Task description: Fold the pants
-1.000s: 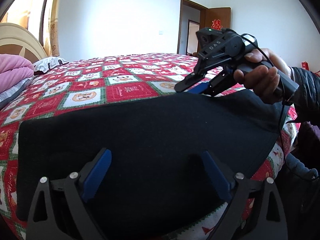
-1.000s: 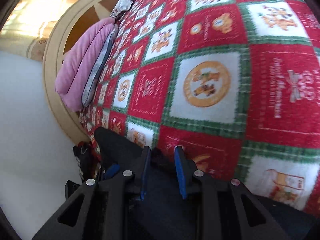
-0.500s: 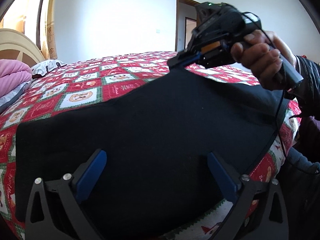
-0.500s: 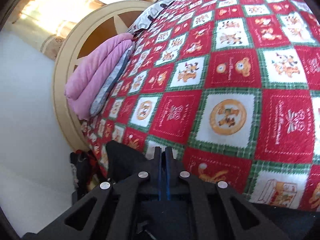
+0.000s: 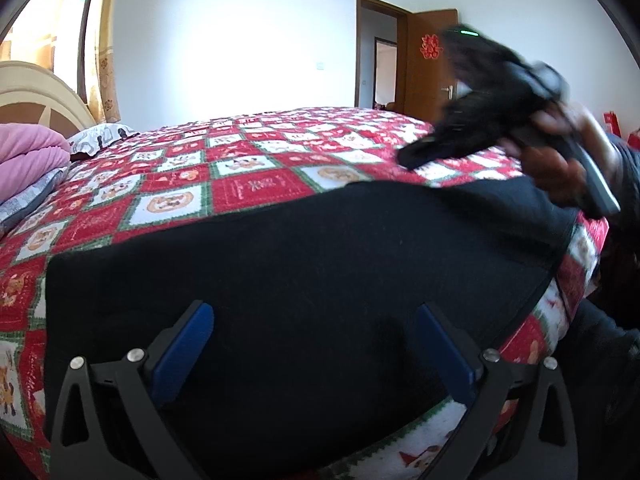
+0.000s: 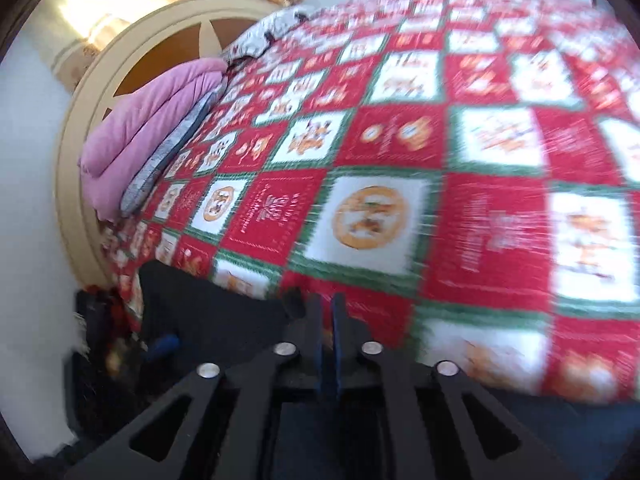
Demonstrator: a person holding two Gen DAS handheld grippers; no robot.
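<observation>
Black pants point(image 5: 304, 272) lie flat across the near edge of the bed. My left gripper point(image 5: 314, 340) hovers over their near edge, jaws wide open and empty. My right gripper point(image 5: 420, 154) is blurred in the left wrist view, above the pants' far right edge and apart from the cloth. In the right wrist view its blue pads point(image 6: 328, 332) are nearly closed with nothing visibly between them. The pants point(image 6: 208, 312) show there at lower left.
The bed has a red, white and green patchwork quilt point(image 5: 256, 188). A pink folded duvet point(image 5: 28, 164) and a pillow point(image 5: 100, 138) lie at the headboard point(image 6: 80, 120) on the left. A brown door point(image 5: 424, 64) stands open at the back right.
My right gripper closed on the pants' far edge, lifted it, then let the cloth drop flat; it now moves right, clear of the pants. My left gripper stayed open over the near edge.
</observation>
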